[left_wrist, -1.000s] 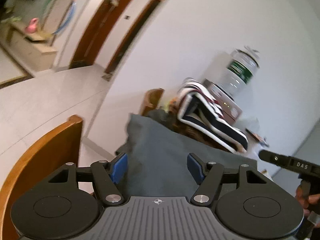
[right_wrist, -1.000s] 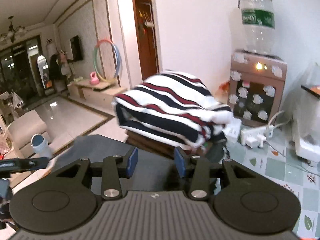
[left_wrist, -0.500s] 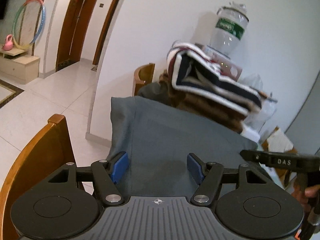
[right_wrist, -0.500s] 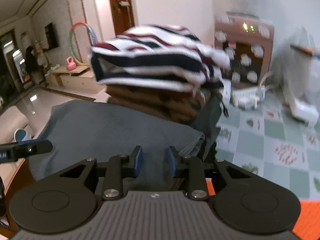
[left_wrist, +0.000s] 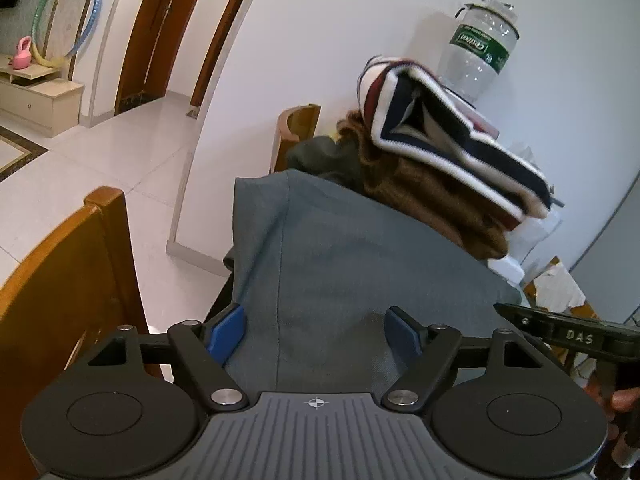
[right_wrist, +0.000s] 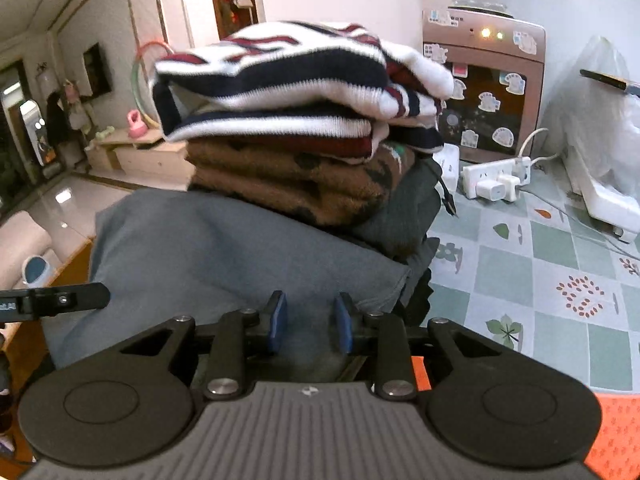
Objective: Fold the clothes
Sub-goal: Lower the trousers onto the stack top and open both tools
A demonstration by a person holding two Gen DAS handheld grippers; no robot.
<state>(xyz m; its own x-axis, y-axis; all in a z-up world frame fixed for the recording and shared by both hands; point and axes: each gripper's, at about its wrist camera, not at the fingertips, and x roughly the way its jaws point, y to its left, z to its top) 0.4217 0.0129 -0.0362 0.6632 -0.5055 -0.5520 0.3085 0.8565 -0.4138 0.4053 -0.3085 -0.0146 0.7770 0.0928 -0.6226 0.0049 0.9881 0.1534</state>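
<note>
- The grey garment [left_wrist: 360,264] lay flat, its left edge beside a wooden chair [left_wrist: 68,272], its right edge meeting tiled tabletop [right_wrist: 520,264].
- Left gripper [left_wrist: 316,332] had just been opening, jaws spread over the cloth.
- Right gripper [right_wrist: 307,322], jaws narrowed, straddled the near edge; whether it pinched, unclear.
- A folded stack [right_wrist: 296,120] sat behind.

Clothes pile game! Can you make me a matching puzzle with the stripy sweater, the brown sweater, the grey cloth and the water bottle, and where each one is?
Things:
1. striped sweater
2. brown sweater
3. grey cloth
4. water bottle

Places:
A. on the dispenser
B. top of the pile
C. spread out nearest the grippers
D. directly under the striped one

Pairs: 1-B, 2-D, 3-C, 4-A
</note>
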